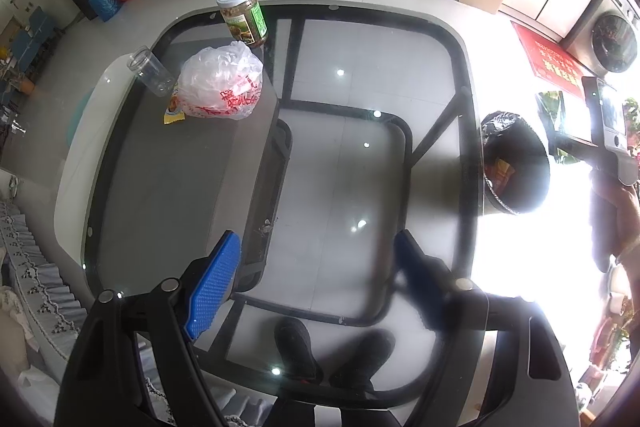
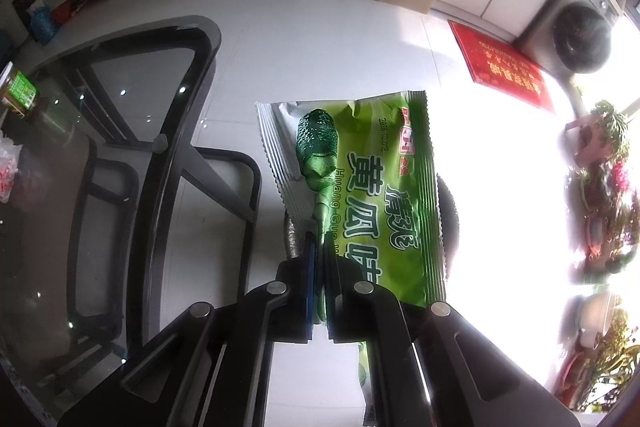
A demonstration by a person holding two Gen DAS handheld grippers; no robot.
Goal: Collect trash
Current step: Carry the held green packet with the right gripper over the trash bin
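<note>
The left gripper (image 1: 316, 259) hangs over the glass table (image 1: 168, 163) with its jaws wide apart and nothing between them; ahead of them and off to their left lie the crumpled plastic bag (image 1: 222, 83), the empty clear bottle (image 1: 151, 70) just beside it and the pickle jar (image 1: 243, 14) beyond. To the right of those jaws, past the table's edge, stands the black-lined bin (image 1: 516, 163). The right gripper (image 2: 319, 247) has its jaws pressed together on a fold of the green snack wrapper (image 2: 360, 187), whose long axis runs straight ahead from the jaws, roughly along their line, the sealed silver edge (image 2: 276, 155) to their left. A dark rim, probably the bin (image 2: 448, 215), shows just behind the wrapper, right ahead of the jaws. So the right hand looks nearer the bin, and the drop seems to turn on the wrapper hanging over that opening.
</note>
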